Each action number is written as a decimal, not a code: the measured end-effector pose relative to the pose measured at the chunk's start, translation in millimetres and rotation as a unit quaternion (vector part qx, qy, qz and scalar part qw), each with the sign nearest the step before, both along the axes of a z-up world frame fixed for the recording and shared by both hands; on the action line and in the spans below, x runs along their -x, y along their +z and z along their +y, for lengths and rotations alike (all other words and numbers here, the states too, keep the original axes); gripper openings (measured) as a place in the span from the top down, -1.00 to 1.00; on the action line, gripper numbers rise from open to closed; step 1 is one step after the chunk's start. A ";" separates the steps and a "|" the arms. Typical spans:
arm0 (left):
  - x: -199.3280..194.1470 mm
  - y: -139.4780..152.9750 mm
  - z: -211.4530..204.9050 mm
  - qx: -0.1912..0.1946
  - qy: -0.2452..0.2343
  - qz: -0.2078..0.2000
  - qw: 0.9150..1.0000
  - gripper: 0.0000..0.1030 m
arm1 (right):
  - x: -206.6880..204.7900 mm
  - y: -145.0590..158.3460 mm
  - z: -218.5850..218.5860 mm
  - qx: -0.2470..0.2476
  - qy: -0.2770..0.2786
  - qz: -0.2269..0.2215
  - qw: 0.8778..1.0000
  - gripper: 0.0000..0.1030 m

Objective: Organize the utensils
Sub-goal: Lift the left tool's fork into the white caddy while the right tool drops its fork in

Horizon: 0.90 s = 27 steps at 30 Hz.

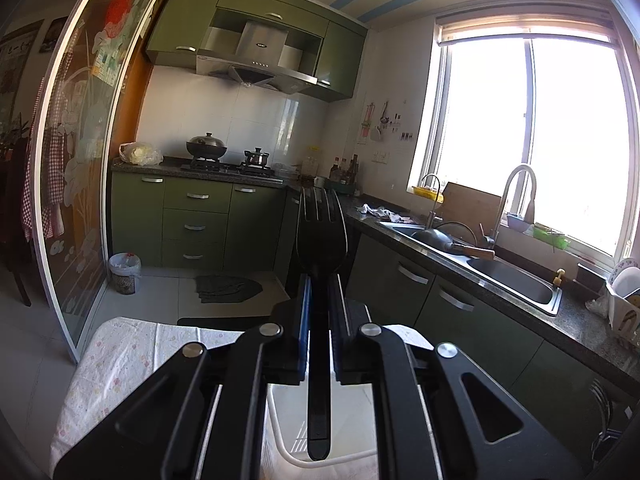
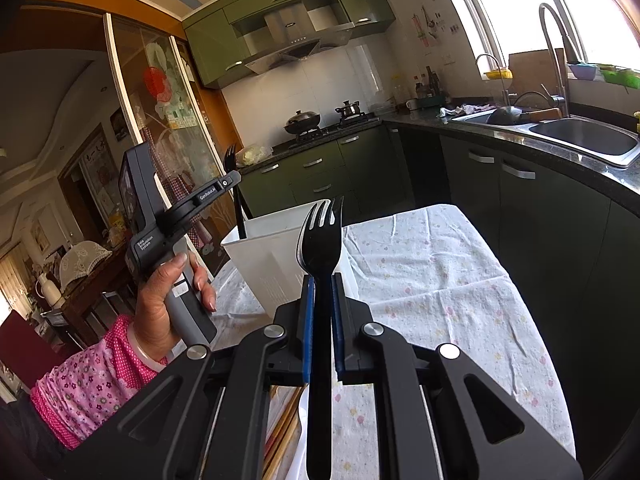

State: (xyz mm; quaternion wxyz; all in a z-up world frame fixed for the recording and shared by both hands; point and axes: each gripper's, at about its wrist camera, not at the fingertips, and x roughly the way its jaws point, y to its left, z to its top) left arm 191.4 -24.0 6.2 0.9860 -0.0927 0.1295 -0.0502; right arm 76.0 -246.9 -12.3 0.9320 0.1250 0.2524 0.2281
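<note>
My left gripper [image 1: 320, 292] is shut on a black plastic fork [image 1: 320, 232], tines up, its handle hanging down over a white container [image 1: 280, 432] on the cloth-covered table. My right gripper [image 2: 322, 292] is shut on a second black fork [image 2: 320, 236], tines up, held above the table. In the right wrist view the left gripper [image 2: 230, 180] holds its fork [image 2: 236, 196] with the handle reaching down into the white utensil bin [image 2: 272, 256]. Wooden chopsticks [image 2: 280, 428] lie below the right gripper.
A floral white cloth [image 2: 432, 280] covers the small table. A dark counter with a steel double sink [image 2: 580, 136] runs along the right under the window. Green cabinets and a stove with pots [image 1: 208, 148] stand at the back. A glass sliding door [image 1: 80, 160] is on the left.
</note>
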 end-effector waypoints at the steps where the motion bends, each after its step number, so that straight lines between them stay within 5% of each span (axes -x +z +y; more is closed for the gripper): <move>1: -0.3 -3.5 -2.2 -0.004 -0.001 0.006 1.000 0.83 | -4.5 1.9 3.4 0.002 0.002 -0.003 1.000 0.83; 6: 4.9 -18.7 -3.7 -0.012 -0.009 0.030 0.999 0.51 | -28.1 23.6 19.9 -0.001 0.001 -0.044 0.999 0.83; 16: 52.7 -10.1 12.1 0.017 -0.010 0.036 0.999 0.51 | -96.7 64.2 77.2 0.003 -0.043 -0.189 0.981 0.83; 27: 88.8 8.1 22.3 0.013 -0.023 0.040 0.999 0.51 | -199.1 34.9 110.3 0.000 -0.052 -0.153 0.987 0.82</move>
